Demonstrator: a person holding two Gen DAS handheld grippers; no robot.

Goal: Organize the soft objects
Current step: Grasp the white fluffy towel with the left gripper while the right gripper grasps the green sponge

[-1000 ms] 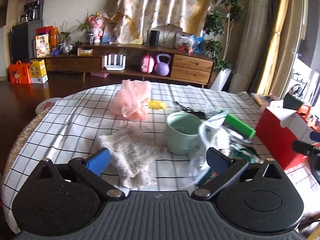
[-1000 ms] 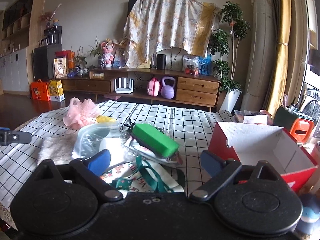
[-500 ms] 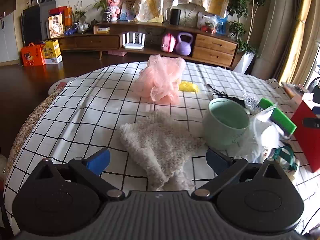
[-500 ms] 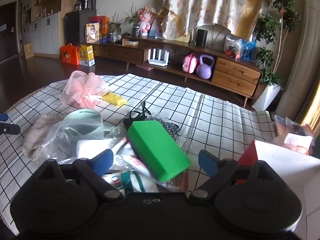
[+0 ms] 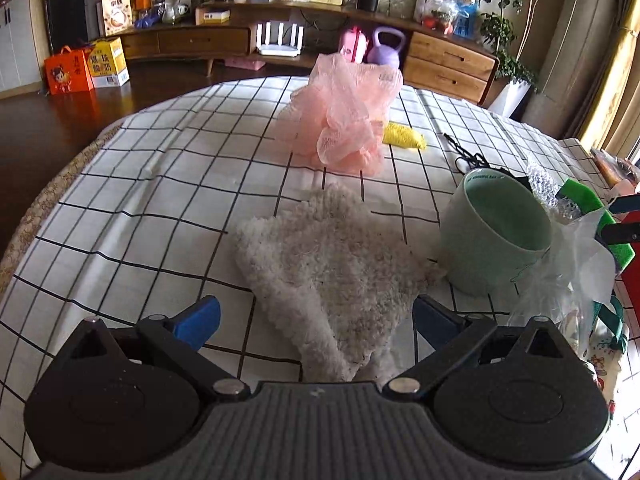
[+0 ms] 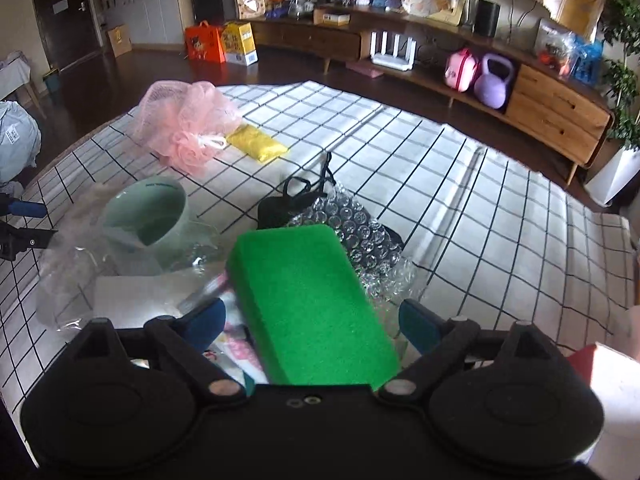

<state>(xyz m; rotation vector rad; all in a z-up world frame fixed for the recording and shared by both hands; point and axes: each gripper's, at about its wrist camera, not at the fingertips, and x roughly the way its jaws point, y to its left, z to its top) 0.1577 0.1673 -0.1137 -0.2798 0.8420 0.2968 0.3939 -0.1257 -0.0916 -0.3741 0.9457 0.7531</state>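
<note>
Left tool (image 5: 316,322): jaws spread wide, nothing gripped. The fluffy cream cloth (image 5: 332,272) lies flat on the bench (image 5: 160,184), and its near end sits between the two blue pads (image 5: 200,320); whether they touch it I cannot tell.

At 2 o'clock from the cloth, just beside its right corner: pale green mug (image 5: 496,232), upright, mouth tilted toward the camera. Clear plastic bag (image 5: 572,280) drapes against the mug's right side.

At 12 o'clock past the cloth, apart from it: pink mesh bath puff (image 5: 348,116). Yellow sponge (image 5: 404,138) lies just beside the puff at its 3 o'clock.

Right tool (image 6: 312,322): jaws also spread wide, nothing gripped. Green sponge (image 6: 316,304) sits between the pads, long axis running toward the camera, resting on a pile of clear bags and printed packets (image 6: 232,344). Pad contact not clear.

At 12 o'clock from the green sponge: bubble wrap (image 6: 352,232), touching its far end, and a black item with thin straps (image 6: 300,196) partly under the wrap.

At 10 o'clock in the right view: the mug (image 6: 148,216) behind clear plastic. Further out at 11 o'clock: the puff (image 6: 184,124) with the yellow sponge (image 6: 256,144) next to it.

Red box (image 6: 584,360) corner at right edge, 3 o'clock of the right tool.
</note>
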